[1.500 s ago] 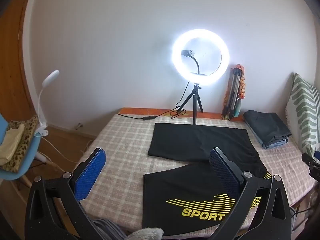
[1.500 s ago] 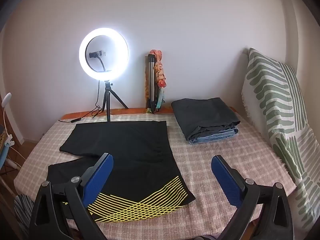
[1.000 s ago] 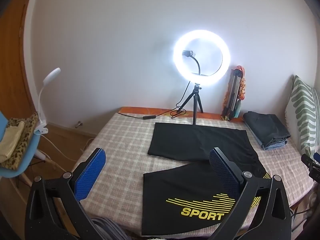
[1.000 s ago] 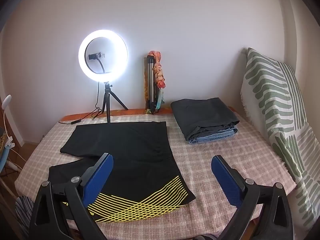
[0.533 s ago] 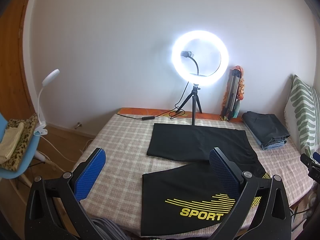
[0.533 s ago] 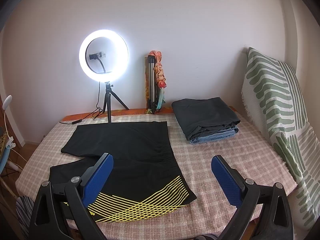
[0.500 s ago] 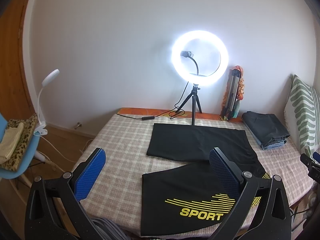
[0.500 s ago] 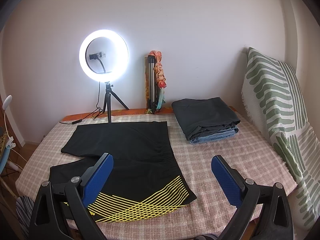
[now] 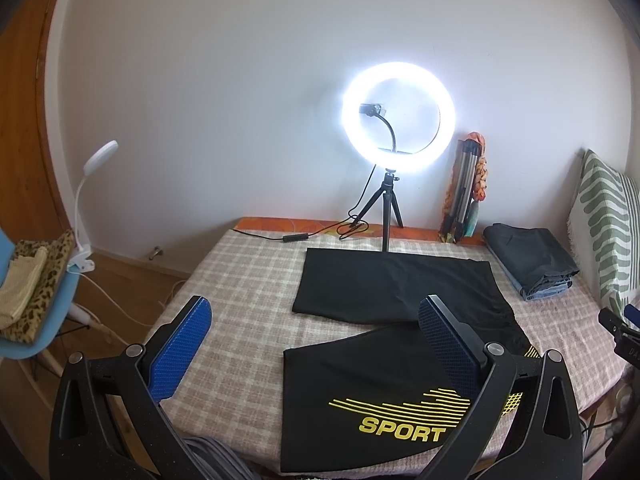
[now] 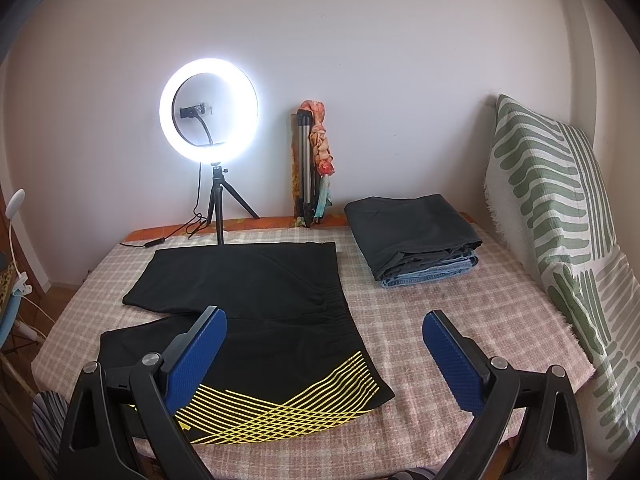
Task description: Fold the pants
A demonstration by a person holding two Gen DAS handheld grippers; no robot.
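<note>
Black sport shorts (image 9: 384, 336) with yellow lines and the word SPORT lie flat on the checked bed cover (image 9: 240, 280), legs to the left and spread in a V. They also show in the right wrist view (image 10: 256, 304). My left gripper (image 9: 316, 348) is open and empty, held above the near edge of the bed over the near leg. My right gripper (image 10: 324, 356) is open and empty, held above the waistband end with the yellow lines.
A lit ring light on a small tripod (image 9: 390, 216) stands at the back with its cable. A folded tripod (image 10: 308, 168) leans on the wall. A stack of folded clothes (image 10: 416, 244) lies back right. A green-striped pillow (image 10: 560, 216) stands right. A blue chair (image 9: 36, 320) stands left.
Both views have shifted only slightly. The shorts have not moved and both grippers stay open.
</note>
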